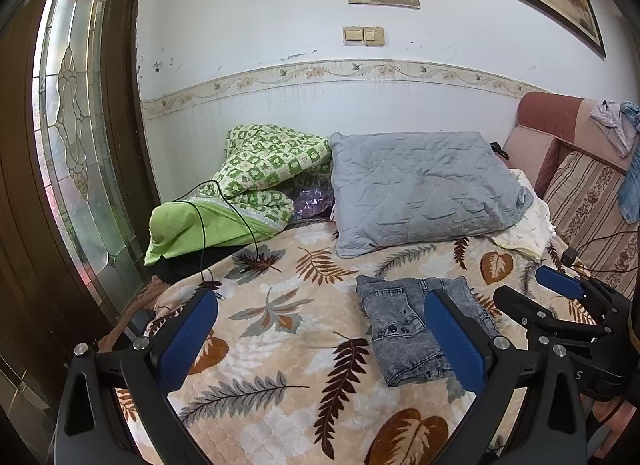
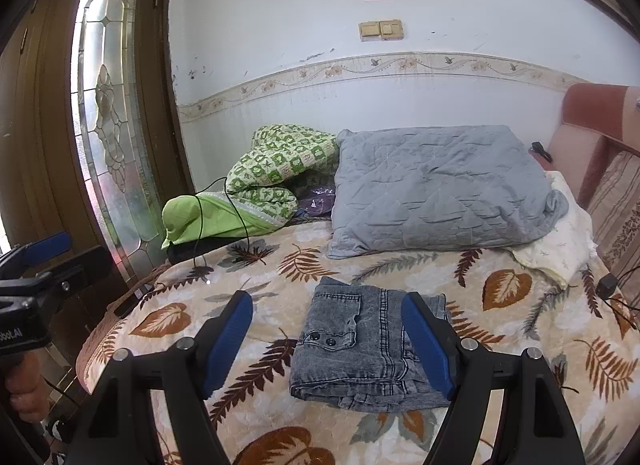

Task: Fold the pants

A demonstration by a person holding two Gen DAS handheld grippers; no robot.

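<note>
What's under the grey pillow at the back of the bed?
The grey pillow lies on the leaf-print blanket. A cream cloth sticks out from under its right end, and something purple shows at its left edge. How far either runs underneath is hidden.

Leaf-print bedspread, grey quilted pillow, green checked quilt, black cable, glass-panelled door

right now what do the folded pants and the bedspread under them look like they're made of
Folded pants: denim by the look, grey acid-washed mottling, raised seams, two dark metal-looking snaps. Bedspread: probably a soft quilted fabric, matte, with stitched puckering across its leaf print.
</note>
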